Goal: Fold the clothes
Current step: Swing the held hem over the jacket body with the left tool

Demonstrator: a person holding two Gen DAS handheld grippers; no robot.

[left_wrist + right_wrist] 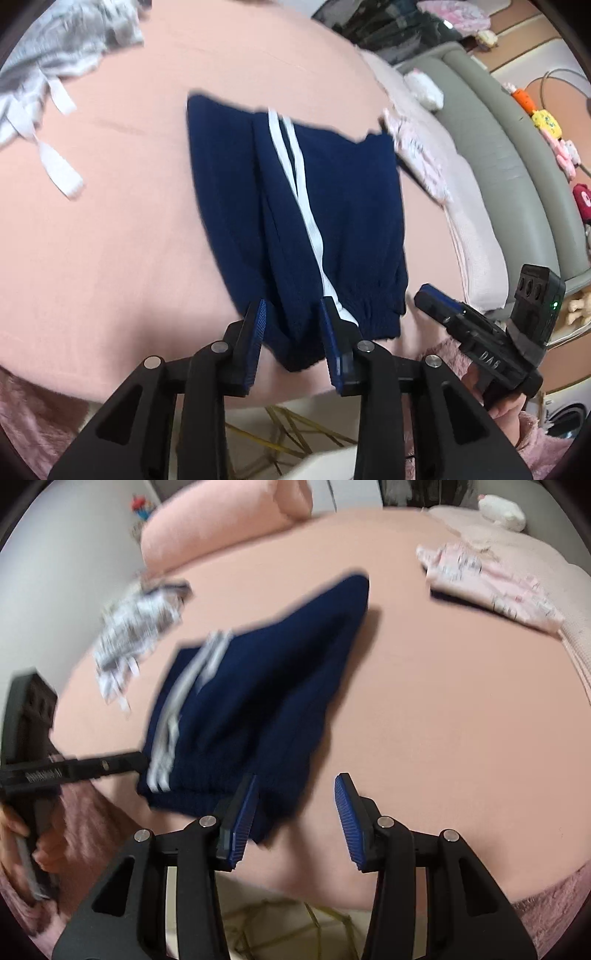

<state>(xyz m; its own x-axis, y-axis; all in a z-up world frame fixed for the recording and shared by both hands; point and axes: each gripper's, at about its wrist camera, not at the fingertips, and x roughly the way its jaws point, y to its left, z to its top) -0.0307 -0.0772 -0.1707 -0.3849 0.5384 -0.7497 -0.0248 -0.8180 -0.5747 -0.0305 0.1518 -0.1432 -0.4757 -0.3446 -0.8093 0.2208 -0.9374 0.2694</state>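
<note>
My left gripper [291,314] is closest to the cam. Its two blue pads stand apart w/ the near edge of the navy pants [295,206] between them, but the pads don't squeeze the cloth. So it's spread, not pinching.

The navy pants are my landmark. They lie folded flat on the pink bed sheet [129,240], about in the middle. Two white stripes [295,173] run down them toward my left gripper. The stretchy cuff [373,306] sits at the near end, just right of that gripper.

Going left to right from the pants: far to the left and back is a grey & white rumpled cloth [55,62] w/ white ties [61,173]. Right of the pants, near the far corner, is a folded pink printed garment [417,147]. Past that runs the grey bed frame [491,155] w/ small toys [550,125] beyond it.

My right gripper [436,295] is just right of the cuff. In its own cam, the right gripper [295,794] has pads well apart, spread. The left pad overlaps the pants' near corner; the right pad is over bare sheet. Nothing is pinched. That view is blurry.

My hand [22,834] on the left tool shows at that view's left edge, w/ a fuzzy pink sleeve [85,812].
</note>
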